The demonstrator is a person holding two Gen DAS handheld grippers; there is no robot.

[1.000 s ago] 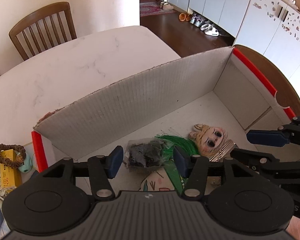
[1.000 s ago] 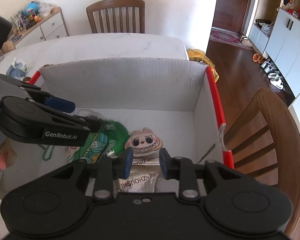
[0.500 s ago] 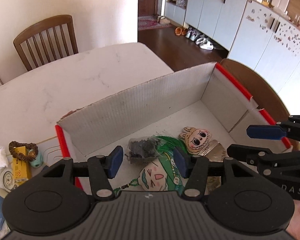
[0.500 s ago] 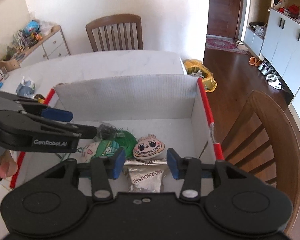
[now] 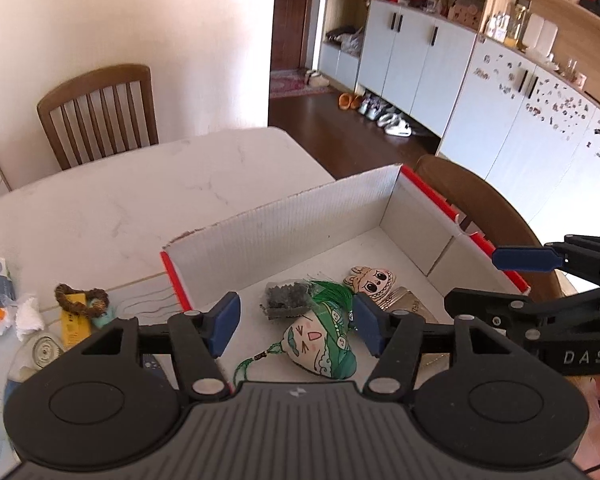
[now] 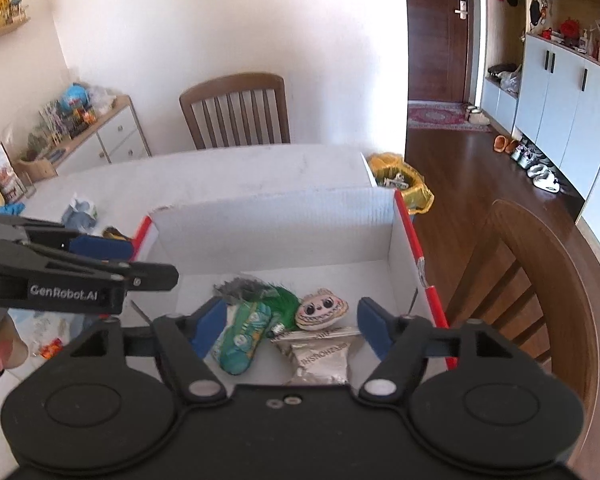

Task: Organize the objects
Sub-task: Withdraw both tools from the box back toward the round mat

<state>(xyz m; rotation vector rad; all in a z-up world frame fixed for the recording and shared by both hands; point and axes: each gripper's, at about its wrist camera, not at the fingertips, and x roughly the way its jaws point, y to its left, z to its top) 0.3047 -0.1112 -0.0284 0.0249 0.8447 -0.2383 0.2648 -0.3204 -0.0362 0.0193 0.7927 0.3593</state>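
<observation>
White cardboard box (image 5: 284, 220) fills mid-frame; inside lie our green pouch (image 5: 324, 344), its long axis running up-right, and a silver packet (image 6: 320, 356). Both the left gripper (image 5: 294, 328) and right gripper (image 6: 288, 330) hover above them, jaws opening and empty, higher than a second ago.

One box (image 5: 284, 224) – holding four items, perhaps; two chairs (image 6: 236, 112).
</observation>
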